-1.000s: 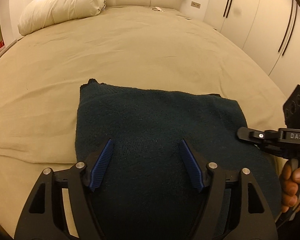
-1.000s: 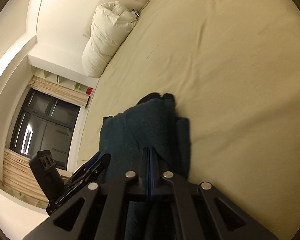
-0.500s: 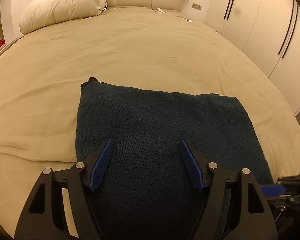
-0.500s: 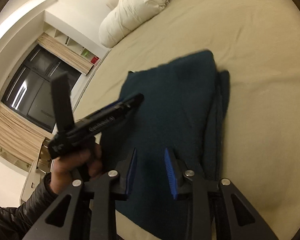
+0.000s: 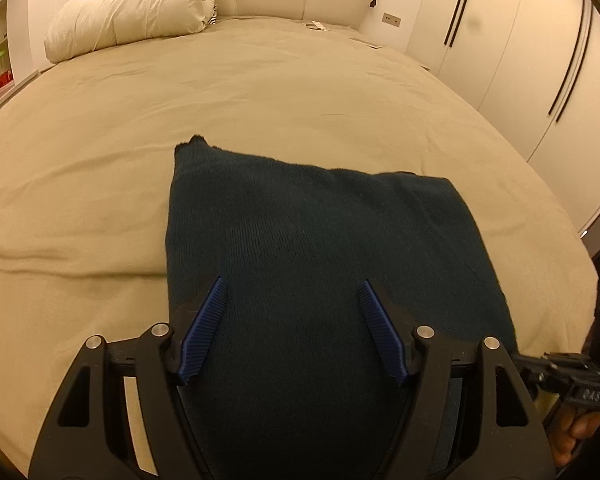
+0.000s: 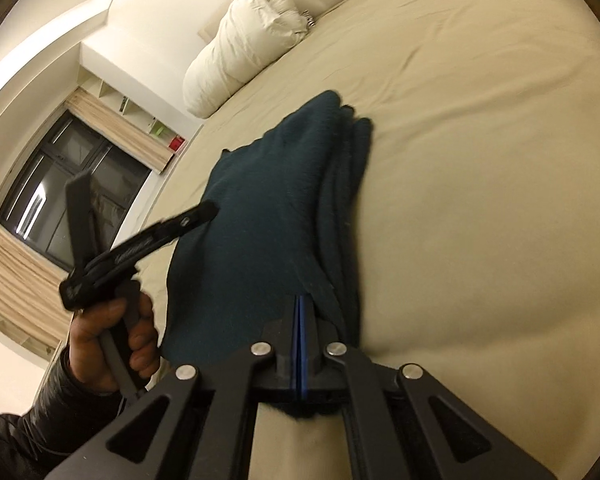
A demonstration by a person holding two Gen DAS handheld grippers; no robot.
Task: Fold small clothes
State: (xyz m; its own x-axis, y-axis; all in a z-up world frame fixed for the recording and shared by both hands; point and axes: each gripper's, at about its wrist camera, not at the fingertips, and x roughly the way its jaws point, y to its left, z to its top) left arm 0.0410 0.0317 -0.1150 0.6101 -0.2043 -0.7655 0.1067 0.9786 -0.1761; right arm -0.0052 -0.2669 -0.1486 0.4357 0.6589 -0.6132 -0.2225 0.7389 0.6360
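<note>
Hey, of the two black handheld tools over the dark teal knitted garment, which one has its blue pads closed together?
The right tool: its blue pads meet at the dark teal knitted garment's near edge. The left tool has a wide gap between its pads.

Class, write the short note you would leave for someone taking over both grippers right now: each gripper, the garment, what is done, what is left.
Left gripper: open, above the near part of the dark teal garment, holding nothing.
Right gripper: jaws have just been closing; now shut at the garment's near right edge. Whether cloth is pinched cannot be told.
Garment: on the beige bed, already folded into a layered rectangle; layers show along its right side.
Left: probably one more fold or a tidy, then set aside.
</note>
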